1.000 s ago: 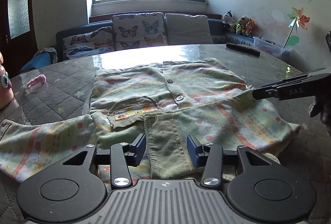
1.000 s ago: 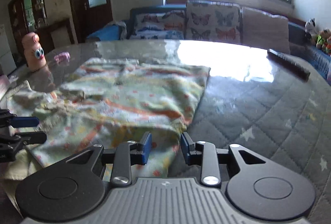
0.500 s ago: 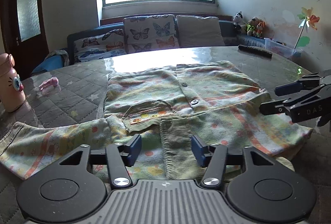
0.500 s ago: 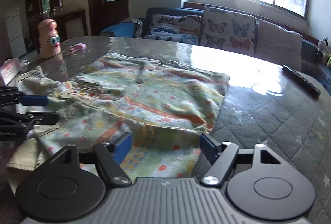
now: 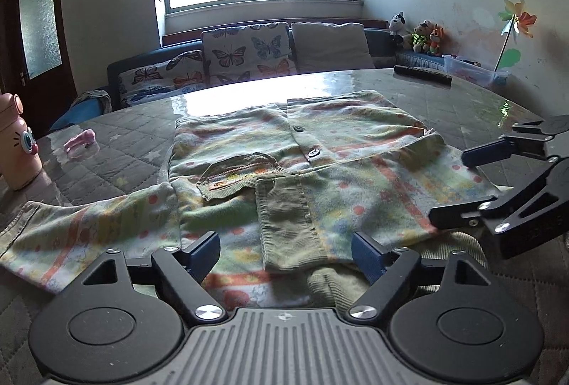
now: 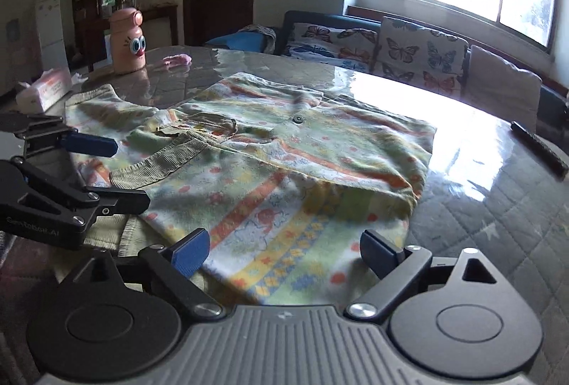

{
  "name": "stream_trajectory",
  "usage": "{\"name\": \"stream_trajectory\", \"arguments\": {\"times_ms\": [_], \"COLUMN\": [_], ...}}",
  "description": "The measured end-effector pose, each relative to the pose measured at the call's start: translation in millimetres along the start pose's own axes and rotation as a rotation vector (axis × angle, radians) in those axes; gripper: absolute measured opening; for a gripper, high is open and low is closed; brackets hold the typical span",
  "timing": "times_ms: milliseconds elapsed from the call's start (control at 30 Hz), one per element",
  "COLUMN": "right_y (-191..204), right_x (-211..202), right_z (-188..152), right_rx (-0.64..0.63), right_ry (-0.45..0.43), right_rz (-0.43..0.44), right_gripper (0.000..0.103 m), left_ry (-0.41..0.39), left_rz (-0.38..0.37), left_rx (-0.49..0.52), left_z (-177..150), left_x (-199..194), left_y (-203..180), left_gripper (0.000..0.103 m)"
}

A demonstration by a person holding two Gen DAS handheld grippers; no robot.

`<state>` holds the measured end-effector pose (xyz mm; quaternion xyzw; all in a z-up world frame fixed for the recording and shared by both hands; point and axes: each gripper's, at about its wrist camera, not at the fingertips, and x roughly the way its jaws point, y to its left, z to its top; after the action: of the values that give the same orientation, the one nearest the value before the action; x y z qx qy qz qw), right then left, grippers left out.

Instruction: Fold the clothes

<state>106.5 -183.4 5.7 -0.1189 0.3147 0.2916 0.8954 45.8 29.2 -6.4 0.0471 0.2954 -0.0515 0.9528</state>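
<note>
Both tongs are spreading wider, pads clear of cloth. Left gripper (image 5: 286,251) hovers over the near hem of the pale green printed children's shirt (image 5: 320,171), its ribbed cuff lying between the jaws, untouched. Right gripper (image 6: 284,251) hangs over the folded right edge, fabric below the gap, nothing pinched.

Round table with a glossy grey quilted cover (image 6: 498,207) carries everything. Shirt lies flat at its centre, buttoned, 2 buttons visible, right sleeve folded across the chest, left sleeve (image 5: 71,228) spread outward on the cover.

Pink cartoon-eyed bottle (image 6: 126,41) stands beyond the shirt. White tissue pack (image 6: 44,89) sits near it. Black remote control (image 5: 423,75) lies at the far rim. Small pink object (image 5: 80,143) rests beside the bottle.
</note>
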Motion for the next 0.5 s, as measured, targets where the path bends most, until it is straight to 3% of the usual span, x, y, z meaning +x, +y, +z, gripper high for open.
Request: {"name": "stream_trajectory", "arguments": {"times_ms": [300,500], "right_y": [-20.4,-14.5], "right_x": [-19.7,-25.7], "right_z": [-20.2,-9.2], "right_rx": [0.145,0.146], "right_ry": [0.040,-0.012], "right_rz": [0.057,0.075], "right_gripper": [0.093,0.095], "left_ry": [-0.008,-0.032], "left_rz": [0.012,0.052], "left_rx": [-0.021,-0.067], "left_z": [-1.4,-2.6], "left_x": [-5.0,-19.5], "left_y": [2.6,17.7], "left_gripper": [0.090,0.095]}}
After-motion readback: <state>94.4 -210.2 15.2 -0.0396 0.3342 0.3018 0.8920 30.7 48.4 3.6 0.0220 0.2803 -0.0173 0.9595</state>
